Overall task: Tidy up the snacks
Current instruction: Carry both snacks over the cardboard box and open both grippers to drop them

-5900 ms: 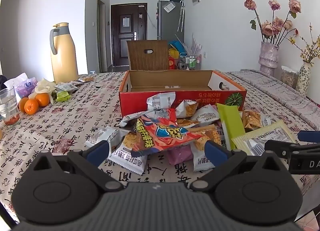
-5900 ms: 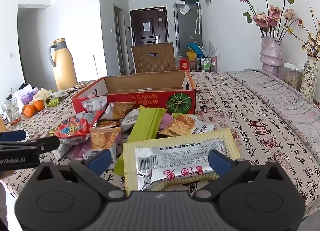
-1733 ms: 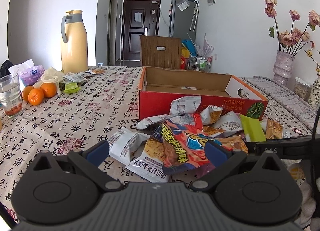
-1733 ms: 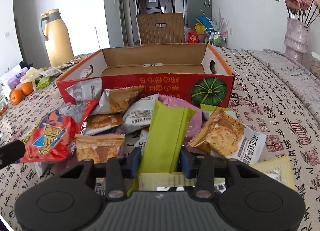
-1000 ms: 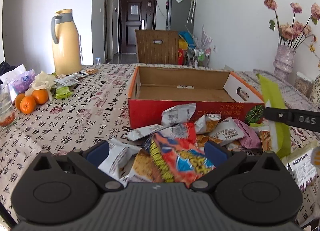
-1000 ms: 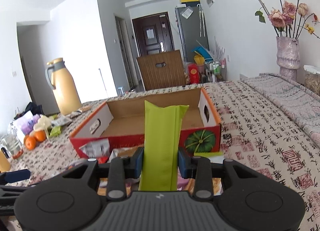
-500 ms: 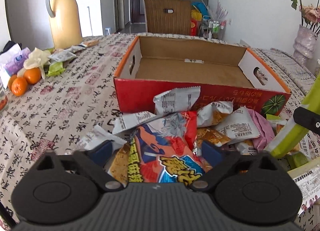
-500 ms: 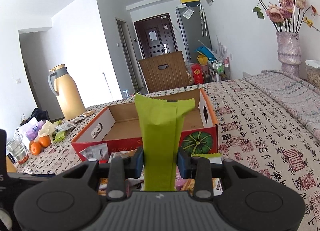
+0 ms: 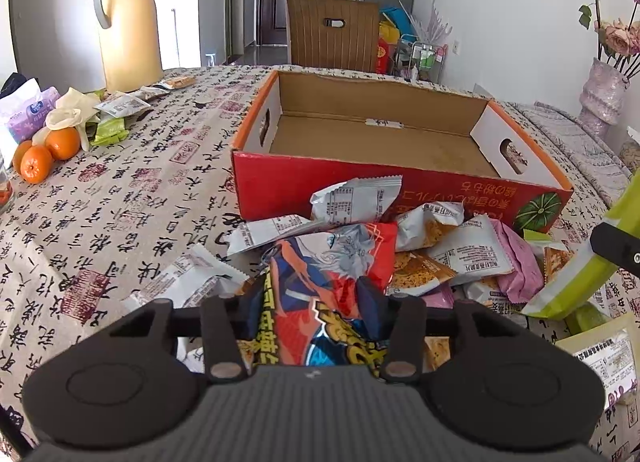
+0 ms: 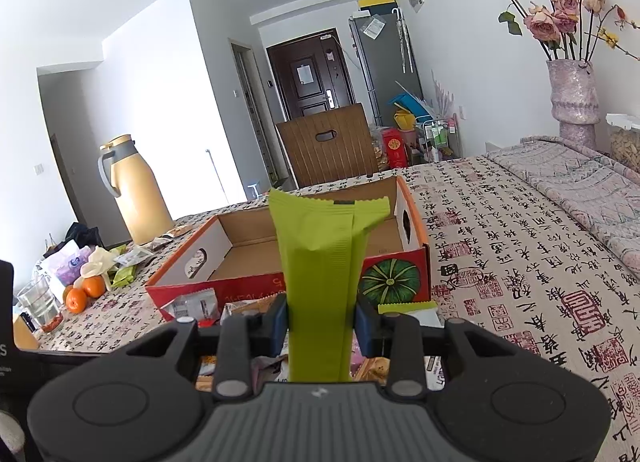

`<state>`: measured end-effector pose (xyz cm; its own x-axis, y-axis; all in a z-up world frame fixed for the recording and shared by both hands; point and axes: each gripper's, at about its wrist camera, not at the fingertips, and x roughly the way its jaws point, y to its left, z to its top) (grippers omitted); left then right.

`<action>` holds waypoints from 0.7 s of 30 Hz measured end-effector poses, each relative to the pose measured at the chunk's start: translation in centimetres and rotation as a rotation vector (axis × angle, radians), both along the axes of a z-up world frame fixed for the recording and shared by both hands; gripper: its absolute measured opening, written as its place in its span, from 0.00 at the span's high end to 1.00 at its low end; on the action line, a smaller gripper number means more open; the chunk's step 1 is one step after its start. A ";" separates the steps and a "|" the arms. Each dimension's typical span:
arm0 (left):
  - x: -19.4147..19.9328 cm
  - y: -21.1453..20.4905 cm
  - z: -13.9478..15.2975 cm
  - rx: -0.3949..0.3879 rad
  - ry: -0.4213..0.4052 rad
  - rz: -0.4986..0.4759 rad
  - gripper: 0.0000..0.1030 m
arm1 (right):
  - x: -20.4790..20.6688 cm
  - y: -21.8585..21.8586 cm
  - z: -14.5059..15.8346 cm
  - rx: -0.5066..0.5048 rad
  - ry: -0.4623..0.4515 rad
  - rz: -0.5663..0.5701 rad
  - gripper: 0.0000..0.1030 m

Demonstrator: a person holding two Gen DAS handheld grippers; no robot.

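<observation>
Over the table, left tongs closing on red bag; right tongs clamp green packet.

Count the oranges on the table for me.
3 visible: all clustered at the table's left edge, one orange behind, one in front, one partly hidden. More may be concealed behind the wrappers there.

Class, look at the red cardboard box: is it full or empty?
Empty: the red cardboard box shows bare floor; the snack packets lie outside it.
</observation>
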<state>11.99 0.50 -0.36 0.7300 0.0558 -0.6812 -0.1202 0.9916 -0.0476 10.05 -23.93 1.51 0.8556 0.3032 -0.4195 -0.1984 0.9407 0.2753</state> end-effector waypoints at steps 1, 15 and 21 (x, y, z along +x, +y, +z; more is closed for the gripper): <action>-0.2 0.0 0.2 0.004 -0.009 -0.002 0.56 | -0.1 0.0 0.1 -0.001 -0.002 -0.001 0.68; -3.0 -0.4 4.4 0.010 -0.157 -0.038 0.58 | -1.5 0.0 1.7 -0.008 -0.040 -0.011 0.68; -2.3 -0.6 6.8 0.015 -0.213 -0.057 0.58 | -0.2 0.3 3.3 -0.011 -0.067 -0.007 0.68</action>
<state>9.73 -0.13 6.40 0.8596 0.0196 -0.5105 -0.0532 0.9973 -0.0513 9.80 -23.66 4.84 0.8841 0.2923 -0.3645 -0.2090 0.9452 0.2509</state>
